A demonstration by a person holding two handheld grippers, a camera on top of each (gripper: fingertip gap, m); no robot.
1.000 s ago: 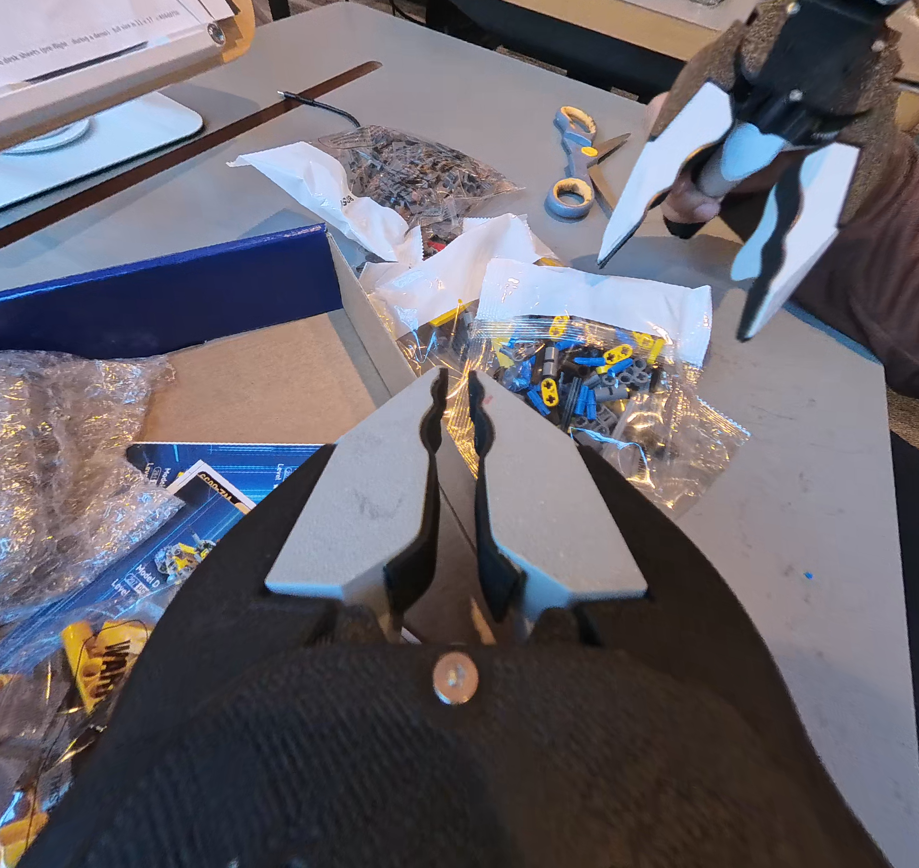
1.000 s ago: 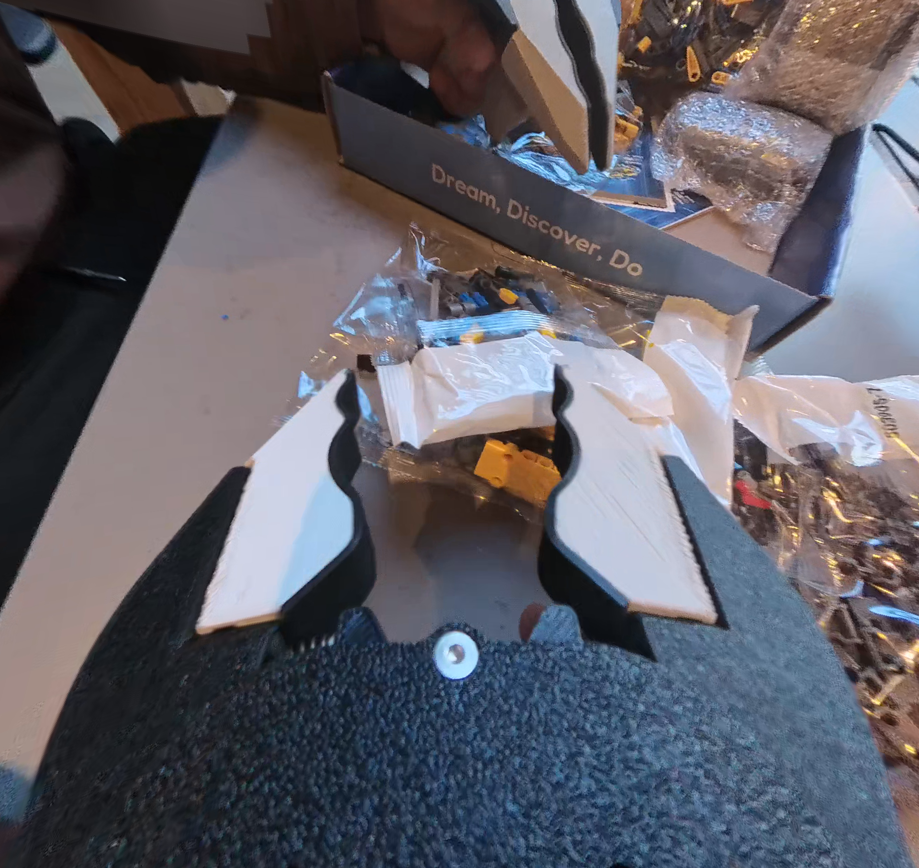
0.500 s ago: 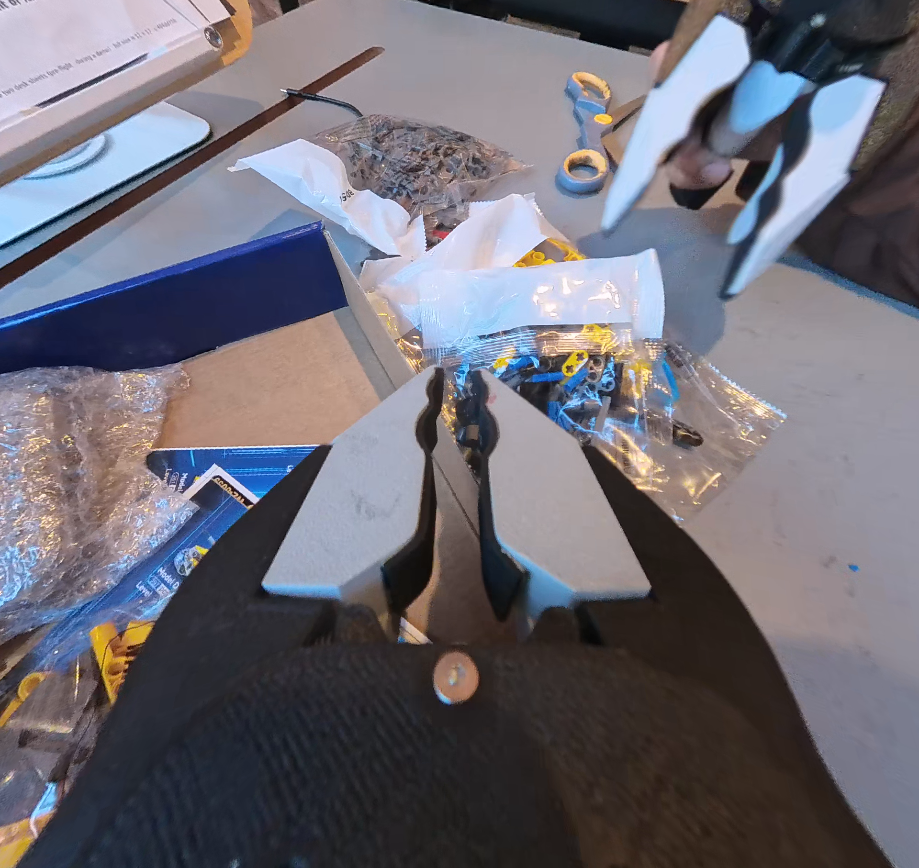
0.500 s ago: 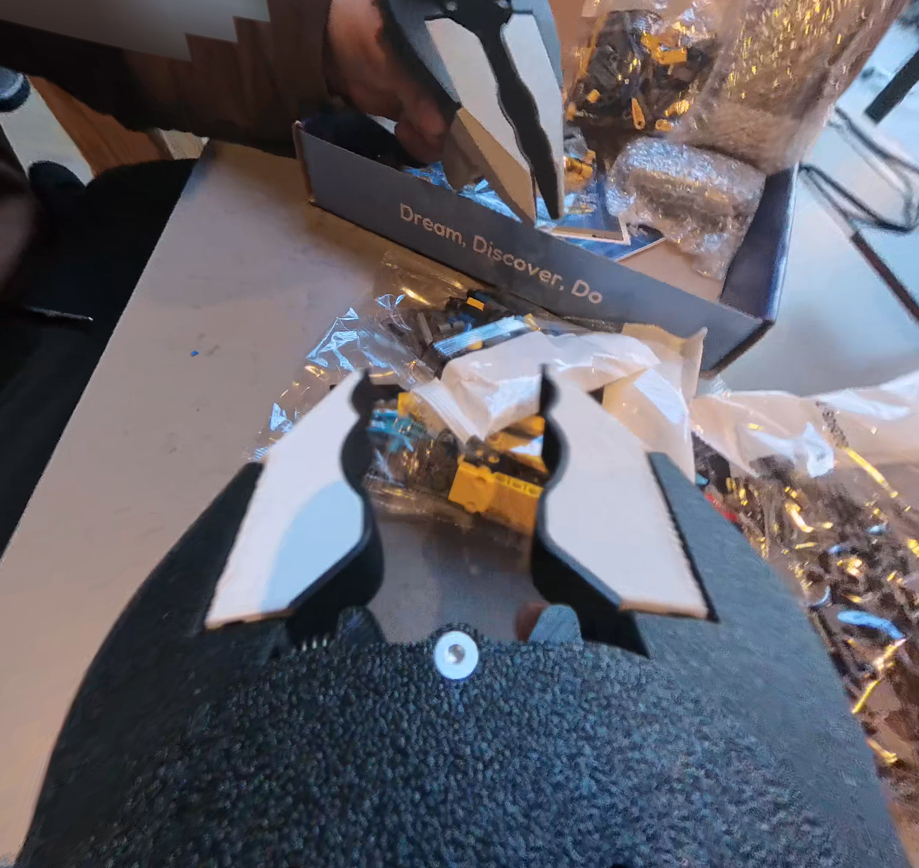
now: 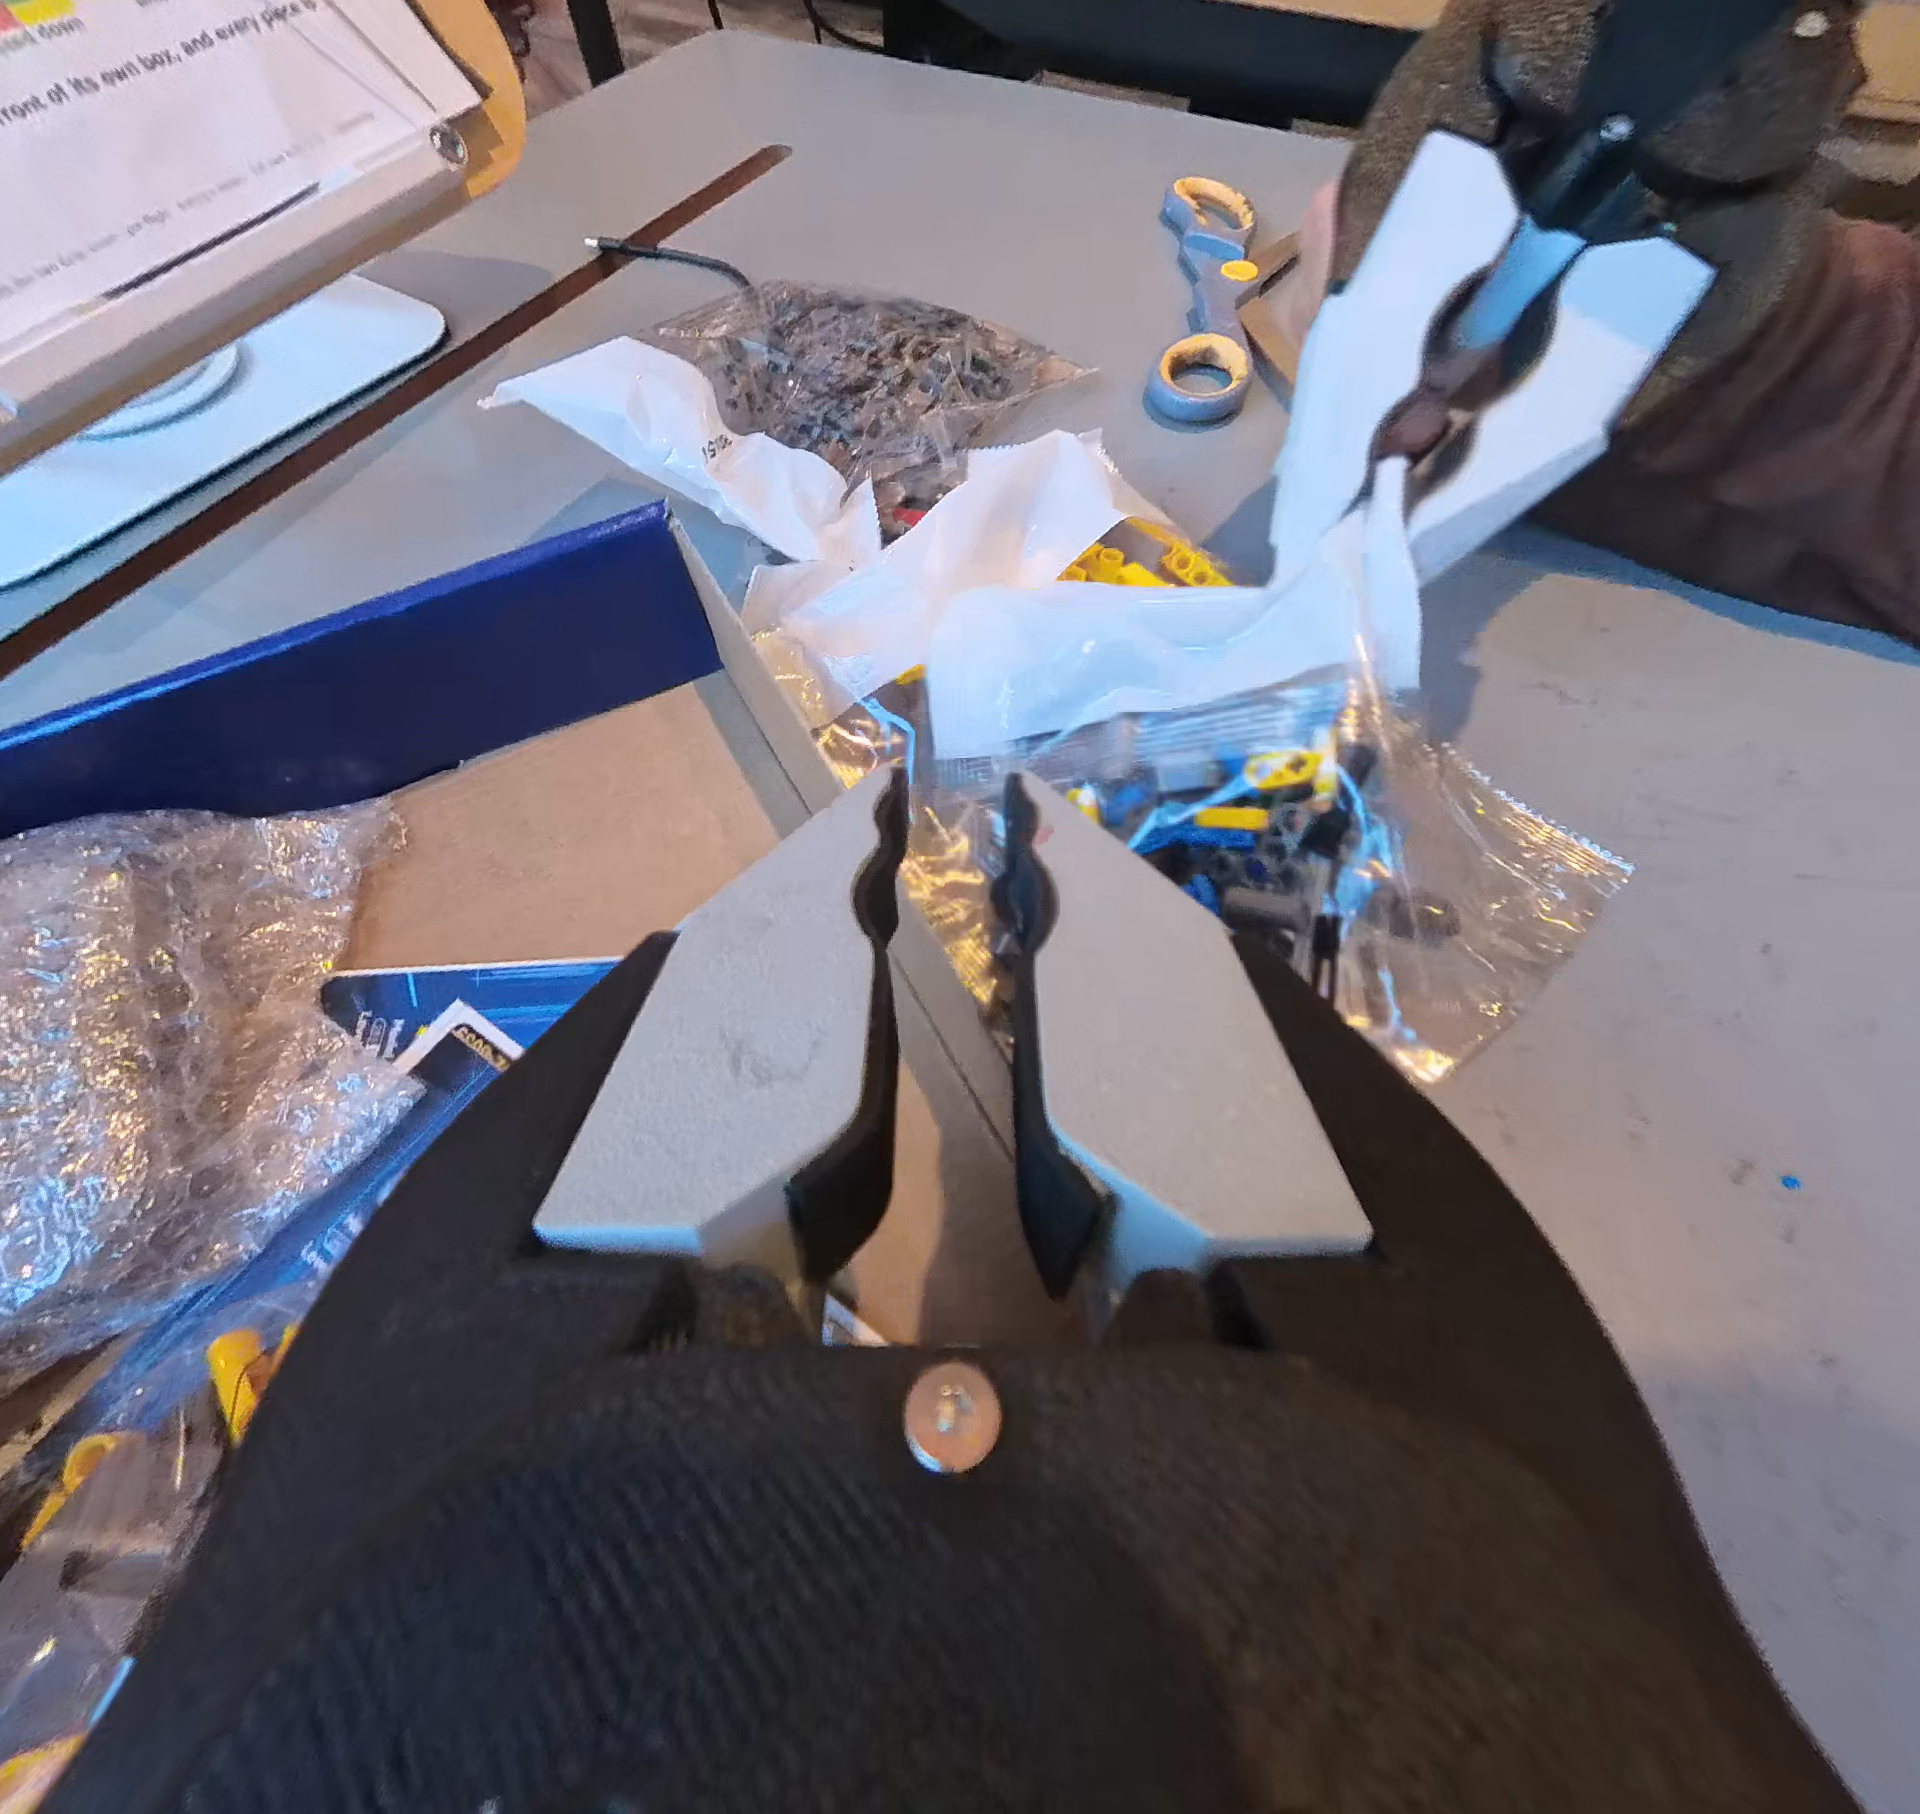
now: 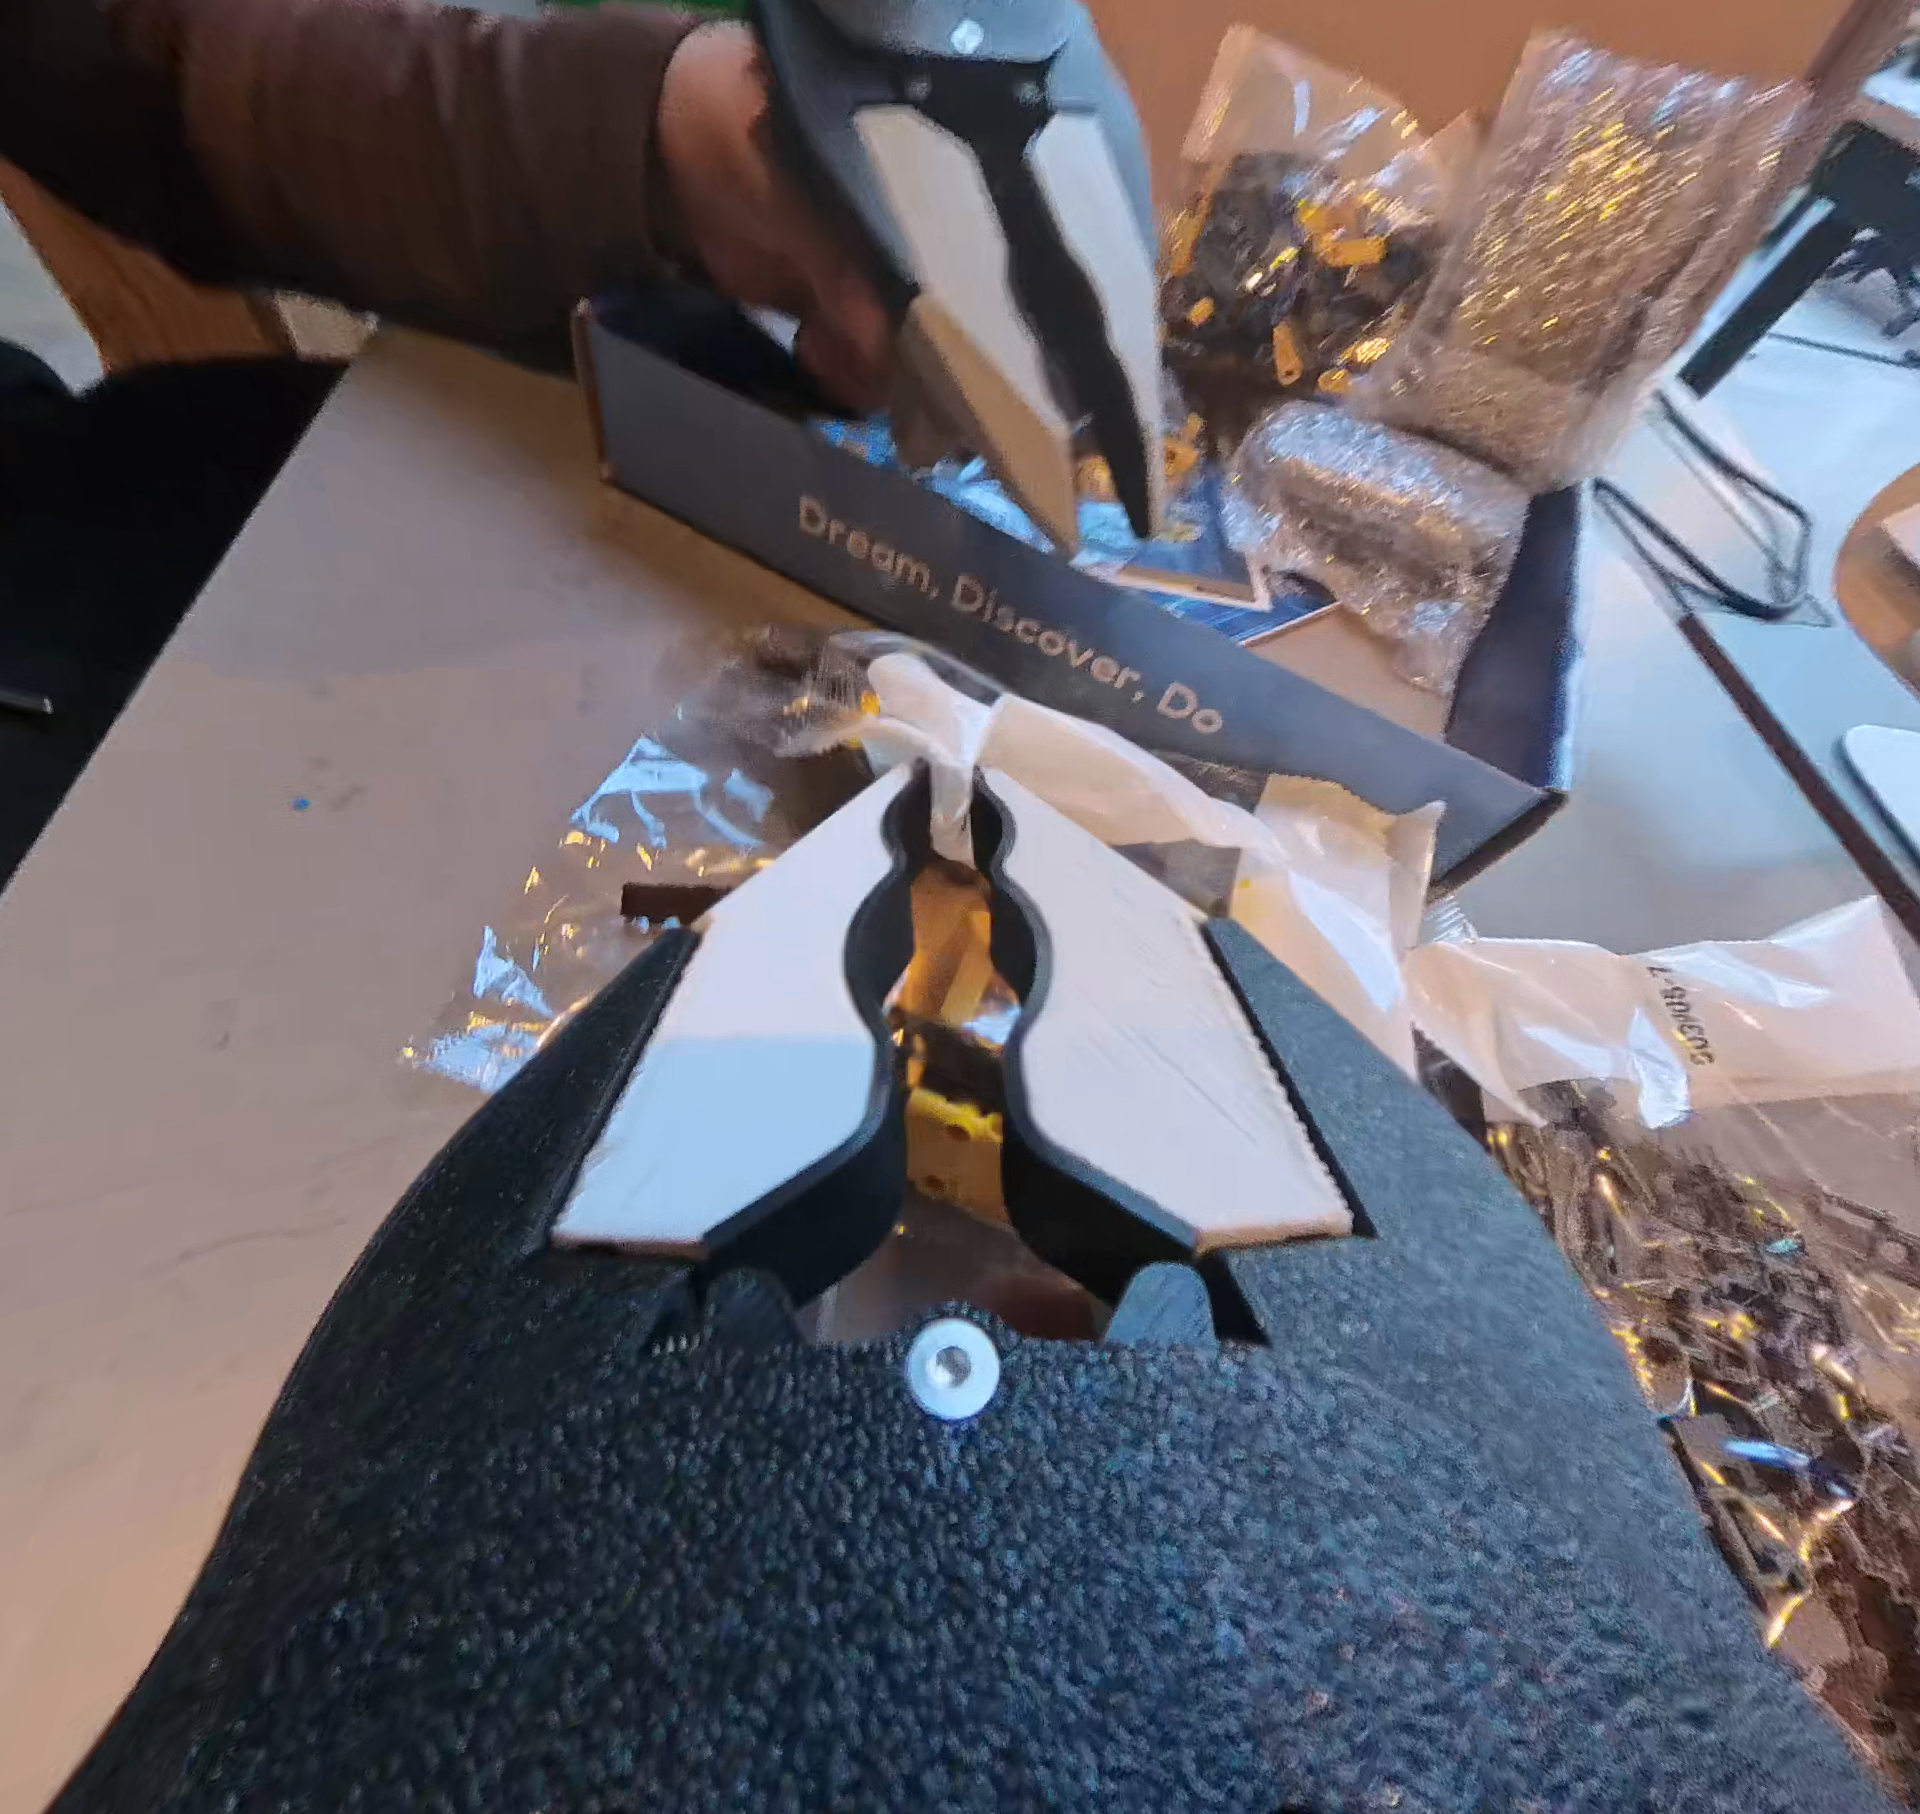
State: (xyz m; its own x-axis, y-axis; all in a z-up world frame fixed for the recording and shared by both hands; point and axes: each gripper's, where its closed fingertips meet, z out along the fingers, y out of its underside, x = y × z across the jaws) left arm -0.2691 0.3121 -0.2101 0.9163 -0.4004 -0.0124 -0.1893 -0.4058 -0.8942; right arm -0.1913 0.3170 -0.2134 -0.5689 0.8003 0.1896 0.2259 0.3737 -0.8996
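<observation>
A clear plastic bag [image 5: 1247, 829] of small blue, yellow and grey parts lies on the grey table beside a dark blue box [image 5: 364, 652]. My right gripper [image 6: 948, 788] is shut on the bag's white top strip [image 6: 1091, 767] and pulls one corner up; it also shows in the left wrist view [image 5: 1382, 497]. My left gripper [image 5: 956, 793] hovers over the box's right wall, its jaws nearly together and empty. It also shows in the right wrist view [image 6: 1107, 528], above the box [image 6: 1039, 621].
The box holds bubble wrap [image 5: 156, 1016], a blue booklet [image 5: 468, 995] and bags of yellow parts. A bag of grey parts [image 5: 862, 362] and blue-handled scissors [image 5: 1205, 310] lie farther back. A sign on a stand [image 5: 208, 102] is at far left. Bare table [image 5: 1714, 1037] is at right. One gripper's finger ends stand about 9 cm off the other's.
My right gripper came down from above the bag and closed on its white top strip, bunching and lifting it. My left gripper stayed over the box wall, barely changed.
</observation>
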